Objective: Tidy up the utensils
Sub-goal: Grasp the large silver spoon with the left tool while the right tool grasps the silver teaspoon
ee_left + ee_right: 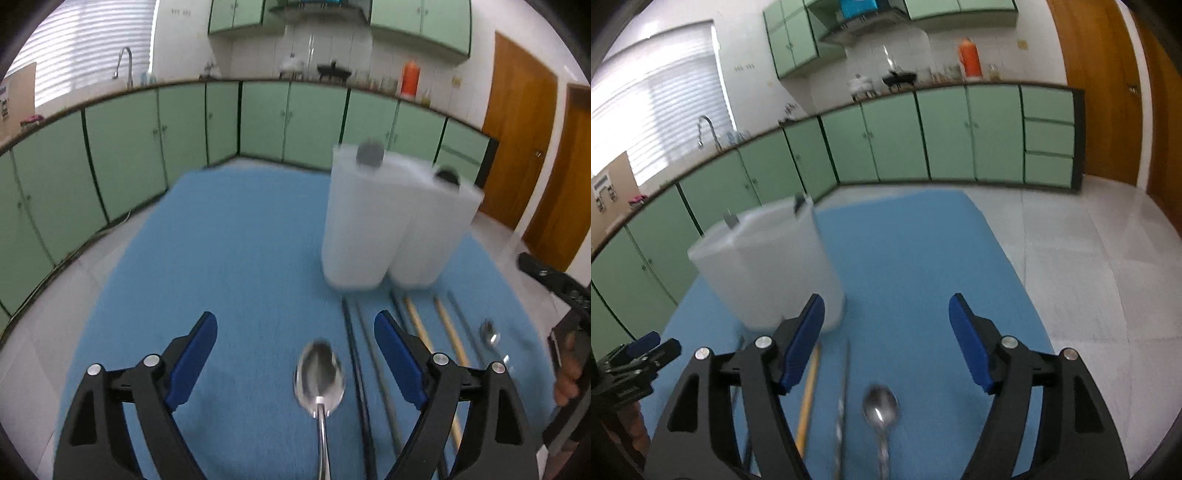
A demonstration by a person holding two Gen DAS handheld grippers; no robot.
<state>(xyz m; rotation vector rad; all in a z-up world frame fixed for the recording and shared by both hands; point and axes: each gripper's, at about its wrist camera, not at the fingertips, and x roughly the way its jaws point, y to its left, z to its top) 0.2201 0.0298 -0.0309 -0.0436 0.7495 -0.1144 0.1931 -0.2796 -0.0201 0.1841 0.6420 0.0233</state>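
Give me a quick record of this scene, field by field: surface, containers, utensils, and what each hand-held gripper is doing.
surface: blue mat
containers: two white bins side by side, upright
large spoon: lying between the left hand-held gripper fingers, not gripped
small spoon: below the right hand-held gripper
chopsticks: lying in a row in front of the bins
grippers: both open, empty

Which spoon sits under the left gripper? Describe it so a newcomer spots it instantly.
Start at the blue mat with the two white containers standing on it. In front of them lies a row of utensils; the large spoon is leftmost, bowl pointing at the containers, between the open left gripper fingers. It is far bigger than the small spoon at the right.
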